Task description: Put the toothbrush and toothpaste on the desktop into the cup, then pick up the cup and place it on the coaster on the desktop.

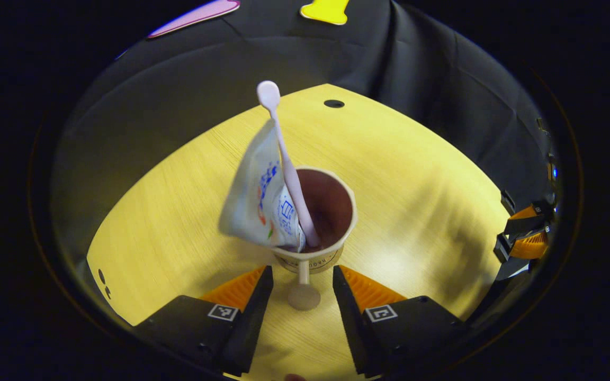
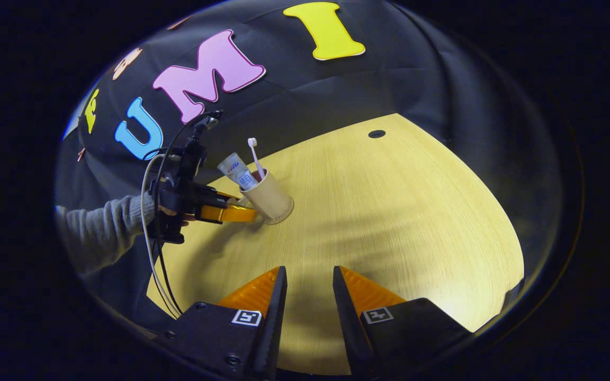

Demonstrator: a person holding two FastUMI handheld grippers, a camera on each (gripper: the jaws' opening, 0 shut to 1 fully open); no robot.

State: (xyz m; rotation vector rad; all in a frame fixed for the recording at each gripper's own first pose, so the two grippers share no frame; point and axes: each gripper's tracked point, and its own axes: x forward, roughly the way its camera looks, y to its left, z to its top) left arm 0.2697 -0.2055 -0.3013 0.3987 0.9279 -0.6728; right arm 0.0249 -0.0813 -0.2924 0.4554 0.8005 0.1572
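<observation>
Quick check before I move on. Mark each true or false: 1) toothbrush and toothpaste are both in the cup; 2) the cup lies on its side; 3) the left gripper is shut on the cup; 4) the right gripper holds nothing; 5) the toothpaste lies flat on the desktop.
1) True: the toothbrush and the toothpaste both stand in the cup.
2) False: the cup stands upright on the desktop.
3) False: the left gripper is open, its fingers either side of the cup's base, not pressing it.
4) True: the right gripper is open over bare desktop, well away from the cup.
5) False: it leans in the cup, against the rim.
</observation>
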